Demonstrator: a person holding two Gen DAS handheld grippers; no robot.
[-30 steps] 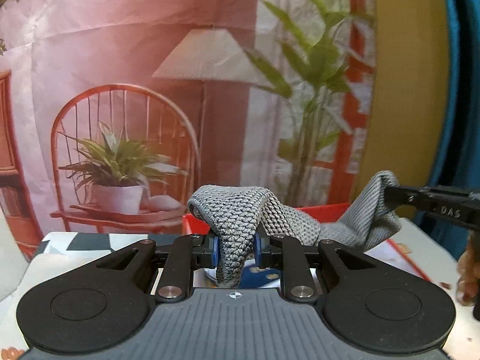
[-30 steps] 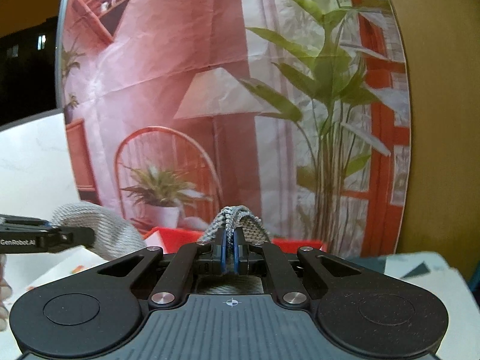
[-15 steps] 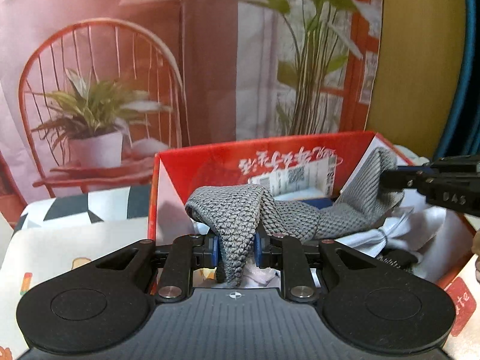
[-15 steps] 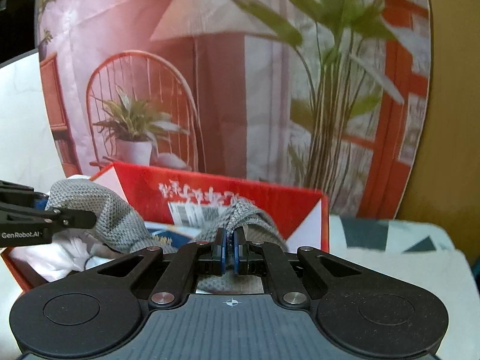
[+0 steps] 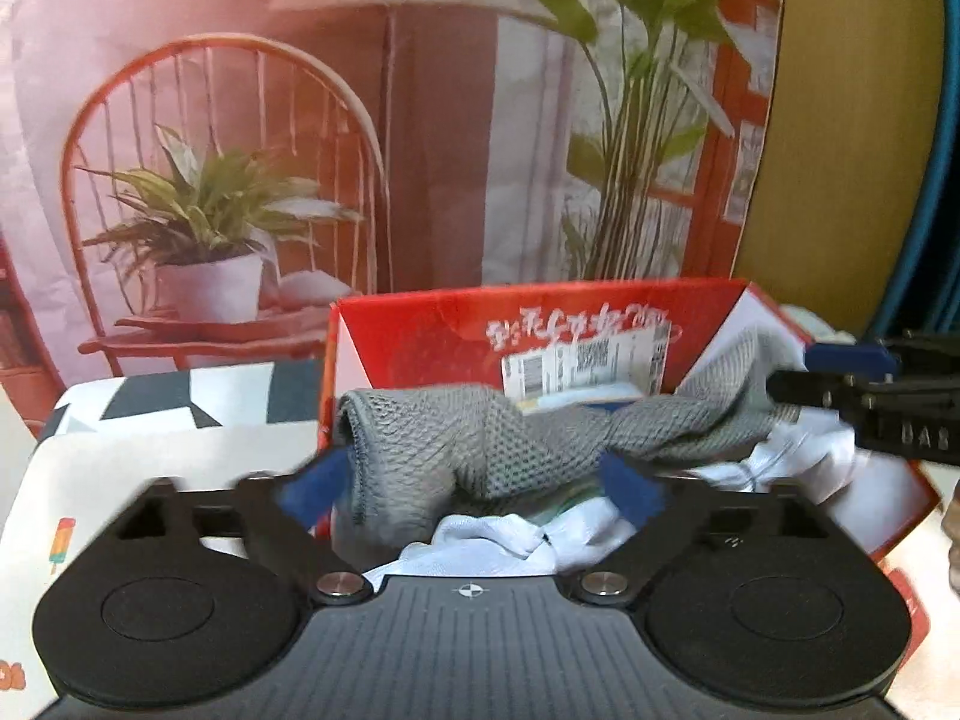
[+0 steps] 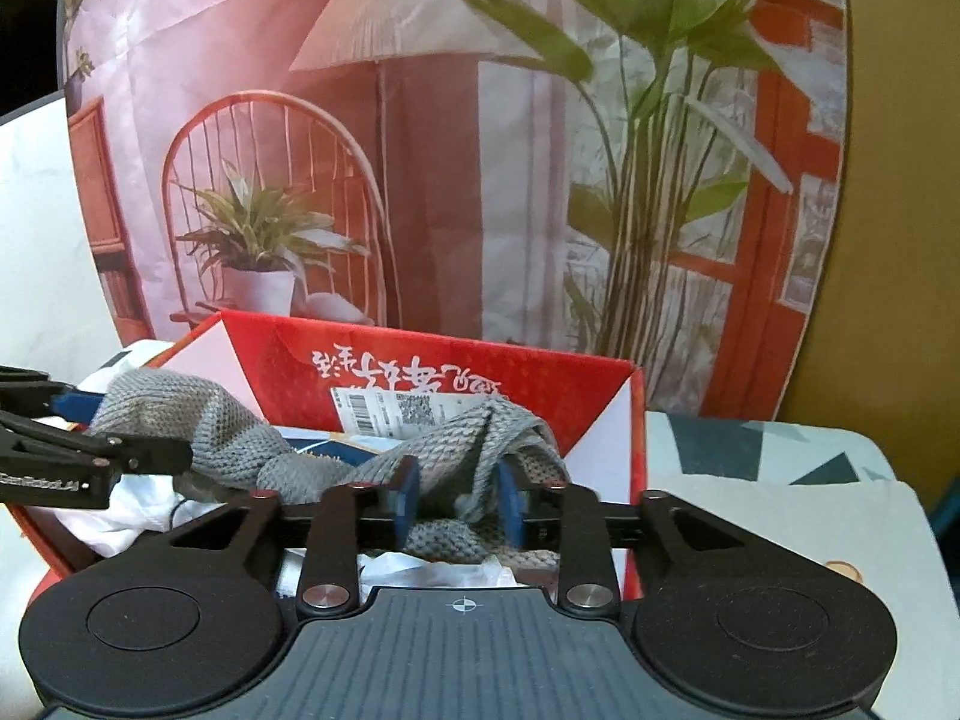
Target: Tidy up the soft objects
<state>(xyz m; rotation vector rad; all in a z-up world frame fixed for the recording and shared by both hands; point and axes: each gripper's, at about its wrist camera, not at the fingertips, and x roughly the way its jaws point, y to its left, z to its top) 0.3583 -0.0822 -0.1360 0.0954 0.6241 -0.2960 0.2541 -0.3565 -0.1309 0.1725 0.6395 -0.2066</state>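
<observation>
A grey knitted cloth (image 5: 468,444) droops across the open red cardboard box (image 5: 420,336). In the left wrist view my left gripper (image 5: 471,489) is opening wide, its blue pads well clear of the cloth's left end that lies between them. My right gripper (image 5: 804,372) shows at the right edge by the cloth's other end. In the right wrist view my right gripper (image 6: 457,501) is opening, and a fold of the grey cloth (image 6: 480,432) hangs loose between its pads over the box (image 6: 450,360). There the left gripper (image 6: 144,429) shows at the left.
White fabric (image 5: 498,540) and printed packets fill the box under the grey cloth. The box stands on a tablecloth (image 6: 750,480) with a geometric print. Behind it hangs a backdrop (image 5: 240,120) printed with a chair, plants and a lamp. A person's hand (image 5: 951,540) shows at the right edge.
Both grippers came down with the grey cloth over the red box, then their jaws parted. The left went from gripping to wide apart, the right to partly apart. The cloth sagged onto the contents.
</observation>
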